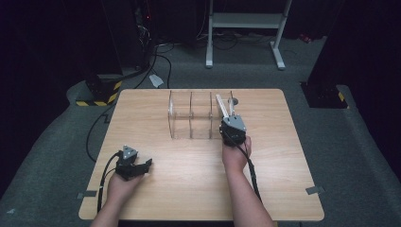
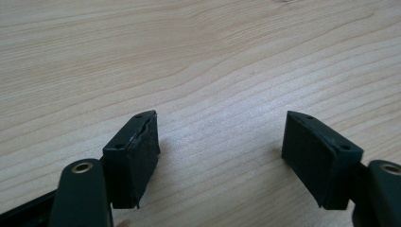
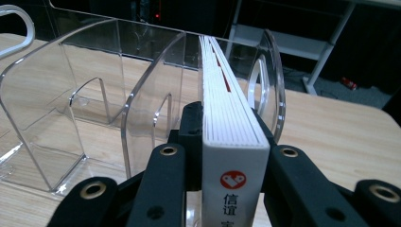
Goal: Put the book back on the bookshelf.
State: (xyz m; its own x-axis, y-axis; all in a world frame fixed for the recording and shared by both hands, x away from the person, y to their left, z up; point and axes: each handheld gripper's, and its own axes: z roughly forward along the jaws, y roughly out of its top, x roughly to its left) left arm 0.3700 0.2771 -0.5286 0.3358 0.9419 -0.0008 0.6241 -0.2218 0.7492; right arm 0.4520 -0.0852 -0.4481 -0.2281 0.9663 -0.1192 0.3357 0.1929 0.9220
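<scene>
A clear acrylic file rack (image 1: pixel 191 116) with several upright dividers stands at the middle back of the wooden table (image 1: pixel 142 101). My right gripper (image 1: pixel 229 119) is shut on a white book (image 1: pixel 223 105), held on edge and tilted, with its far end inside the rack's rightmost slot. In the right gripper view the book (image 3: pixel 231 132) has a red logo on its spine, and both jaws press its covers beside the rack (image 3: pixel 94 99). My left gripper (image 1: pixel 147 163) rests at the table's front left. Its jaws stand open over bare wood (image 2: pixel 222 142) with nothing between them.
A white metal stand (image 1: pixel 246 28) and cables lie on the grey floor beyond the table. A yellow-and-black striped block (image 1: pixel 101 92) sits off the table's far left corner. Tape strips mark the front corners.
</scene>
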